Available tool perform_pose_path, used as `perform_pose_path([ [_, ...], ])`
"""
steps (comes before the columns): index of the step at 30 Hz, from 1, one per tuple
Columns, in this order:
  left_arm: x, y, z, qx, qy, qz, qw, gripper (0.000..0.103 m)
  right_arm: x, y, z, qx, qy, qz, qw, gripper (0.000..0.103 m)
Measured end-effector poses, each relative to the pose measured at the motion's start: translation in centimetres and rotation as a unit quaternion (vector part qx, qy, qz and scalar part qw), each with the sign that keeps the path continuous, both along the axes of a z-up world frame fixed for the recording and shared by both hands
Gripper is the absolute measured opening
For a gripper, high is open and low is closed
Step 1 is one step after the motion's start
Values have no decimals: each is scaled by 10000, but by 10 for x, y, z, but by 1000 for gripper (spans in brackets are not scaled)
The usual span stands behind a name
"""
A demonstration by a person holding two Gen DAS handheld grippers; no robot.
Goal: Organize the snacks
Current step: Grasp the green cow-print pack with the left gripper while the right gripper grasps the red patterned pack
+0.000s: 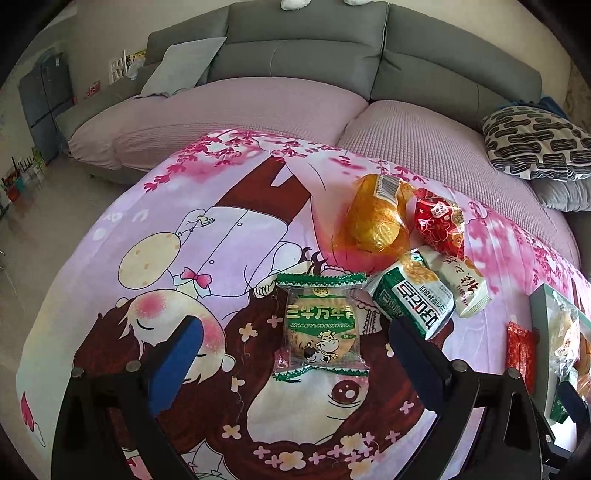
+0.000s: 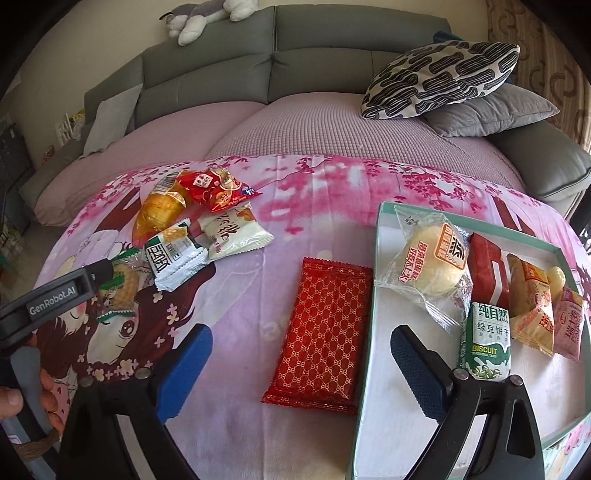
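left gripper (image 1: 295,339) jaws wide, straddling green-edged cow-print cracker pack (image 1: 320,325), no pinch | its arm reads "GenRobot.AI" | right gripper (image 2: 301,354) spread, empty, red lattice packet (image 2: 322,334) between fingers | box (image 2: 373,332) just right: "BISCUIT" pack (image 2: 485,343) | snack pile (image 2: 199,229) far-left

Grey sectional sofa (image 2: 280,70) along cream wall (image 1: 107,33), seat cushions under pinkish-mauve textured cover (image 2: 295,129). Plain grey pillow (image 1: 181,66) at left end; black-and-cream patterned cushion (image 2: 439,79) on top of grey pillow (image 2: 495,114) at right. Grey-white plush toy (image 2: 207,16) on sofa back. Table in front covered with pink cartoon cherry-blossom cloth (image 2: 332,184). Dark grey cabinet (image 1: 44,92) far left, light floor (image 1: 48,229). Patterned curtain (image 2: 535,44) at right, soft daylight
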State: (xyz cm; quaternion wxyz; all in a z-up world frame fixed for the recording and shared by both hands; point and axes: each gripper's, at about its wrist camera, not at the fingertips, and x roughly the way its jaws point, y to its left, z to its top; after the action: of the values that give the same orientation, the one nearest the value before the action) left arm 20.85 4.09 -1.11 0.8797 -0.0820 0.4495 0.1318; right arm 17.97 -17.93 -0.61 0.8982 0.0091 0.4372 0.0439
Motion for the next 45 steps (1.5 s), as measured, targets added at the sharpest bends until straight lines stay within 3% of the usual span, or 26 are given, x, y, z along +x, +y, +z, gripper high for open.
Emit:
perform_pose_path([
  [9, 16, 7, -20, -471, 135, 156, 9987, 100, 6, 4, -5, -69, -4, 144, 9999, 79],
  [14, 23, 4, -30, -521, 264, 89, 9983, 75, 9, 0, -8, 129, 82, 199, 9997, 70],
  [22, 23, -6, -37, -368, 438, -15, 9984, 53, 13, 4, -17, -54, 258, 148, 9995, 65],
  [28, 14, -12, -36, -400, 568, -227, 9973, 51, 19, 10, -20, -252, 367, 53, 9990, 65],
  [36, 0, -22, -35, -462, 670, -510, 9954, 52, 35, 4, -24, -40, 801, -73, 9968, 64],
  [45, -2, -19, -35, -647, 658, -543, 9942, 52, 35, 10, -27, -155, 793, -21, 9967, 62],
])
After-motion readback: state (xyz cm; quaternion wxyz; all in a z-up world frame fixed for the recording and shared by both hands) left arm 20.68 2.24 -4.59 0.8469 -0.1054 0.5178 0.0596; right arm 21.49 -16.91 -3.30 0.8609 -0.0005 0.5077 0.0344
